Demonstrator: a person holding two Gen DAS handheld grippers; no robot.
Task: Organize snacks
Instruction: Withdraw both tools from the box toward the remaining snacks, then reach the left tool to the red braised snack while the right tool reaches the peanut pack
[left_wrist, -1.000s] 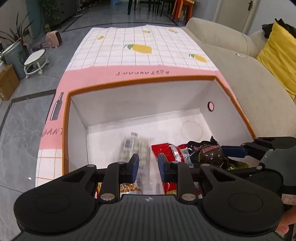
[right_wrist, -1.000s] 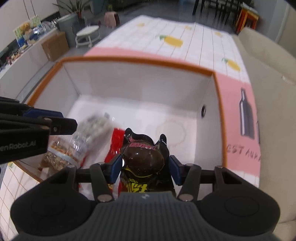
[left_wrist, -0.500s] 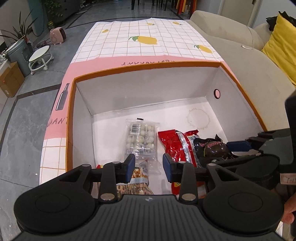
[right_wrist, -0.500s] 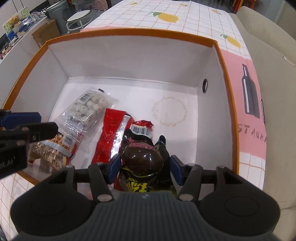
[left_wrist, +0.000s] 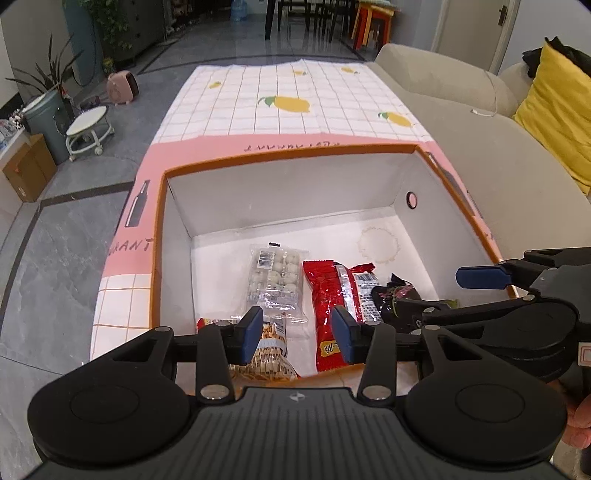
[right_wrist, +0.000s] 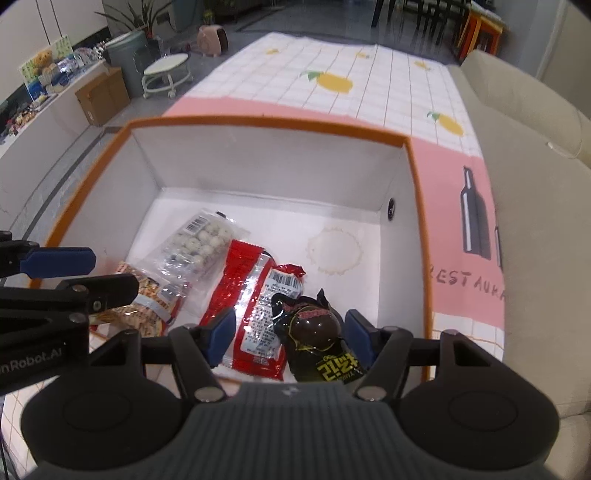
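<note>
A white box with an orange rim (left_wrist: 288, 157) (right_wrist: 266, 123) holds the snacks. Inside lie a clear pack of white balls (left_wrist: 275, 280) (right_wrist: 201, 245), a red packet (left_wrist: 328, 306) (right_wrist: 255, 299), a peanut bag (left_wrist: 264, 360) (right_wrist: 142, 299) and a dark brown packet (left_wrist: 395, 295) (right_wrist: 317, 332). My left gripper (left_wrist: 297, 334) is open and empty above the box's near edge. My right gripper (right_wrist: 291, 336) is open, its fingers apart on either side of the dark packet, which lies in the box.
The box stands on a pink and white checked cloth with lemons (left_wrist: 280, 107). A beige sofa (left_wrist: 498, 155) with a yellow cushion (left_wrist: 554, 110) runs along the right. A round stool (left_wrist: 88, 129) and a cardboard box (left_wrist: 26, 166) stand on the floor at left.
My right gripper has opened and let go of the dark brown packet, which now lies in the box. Both grippers have pulled back and risen. My left gripper has opened wider.
</note>
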